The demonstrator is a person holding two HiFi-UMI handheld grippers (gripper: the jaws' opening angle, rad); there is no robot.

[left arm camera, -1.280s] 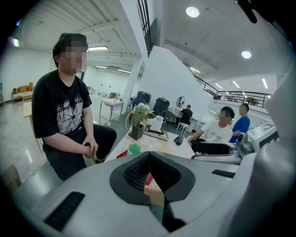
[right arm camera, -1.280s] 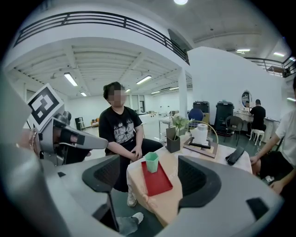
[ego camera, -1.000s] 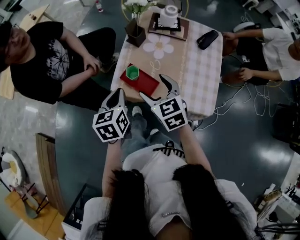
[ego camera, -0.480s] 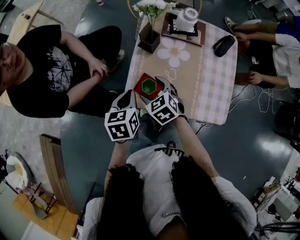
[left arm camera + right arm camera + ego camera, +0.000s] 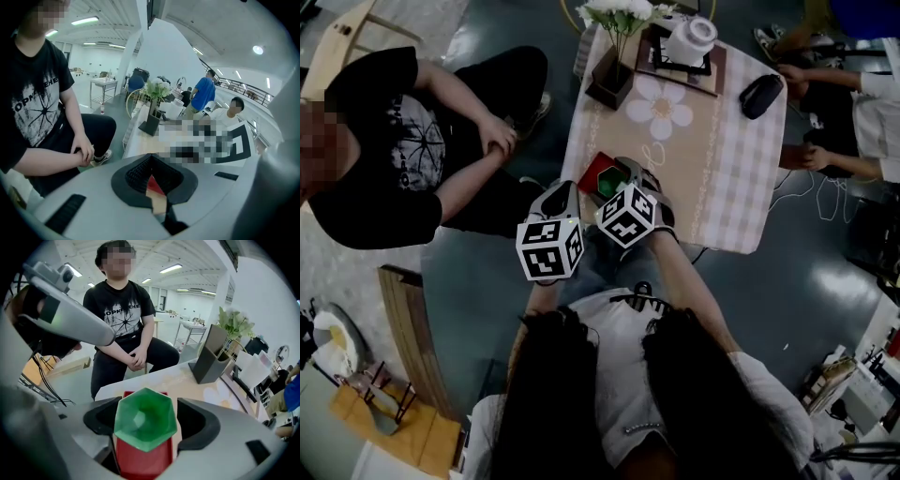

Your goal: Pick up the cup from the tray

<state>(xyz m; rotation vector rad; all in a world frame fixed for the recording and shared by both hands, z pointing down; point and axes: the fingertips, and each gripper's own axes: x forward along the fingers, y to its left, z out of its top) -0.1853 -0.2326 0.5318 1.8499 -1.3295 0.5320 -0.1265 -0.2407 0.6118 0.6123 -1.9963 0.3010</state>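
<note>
A green six-sided cup [image 5: 145, 420] stands on a red tray [image 5: 145, 460] at the table's near left corner. My right gripper [image 5: 147, 404] is open, with one jaw on each side of the cup; the left pad looks to touch it and a thin gap shows on the right. From the head view the cup [image 5: 611, 184] and tray [image 5: 589, 170] are partly hidden behind the right gripper [image 5: 619, 178]. My left gripper [image 5: 560, 194] hangs just left of the tray, off the table's edge. Its jaws [image 5: 150, 159] are shut and empty, with a sliver of tray [image 5: 153, 187] showing beyond them.
A person in a black T-shirt [image 5: 394, 150] sits close to the table's left side. On the checked tablecloth [image 5: 731, 178] stand a dark vase of white flowers [image 5: 612, 80], a white teapot [image 5: 690, 42] and a black pouch [image 5: 764, 94]. Another person [image 5: 862, 131] sits to the right.
Both grippers moved forward toward the tray. The right gripper's jaws came in around the green cup; a second ago they were short of it. The left gripper followed alongside.
</note>
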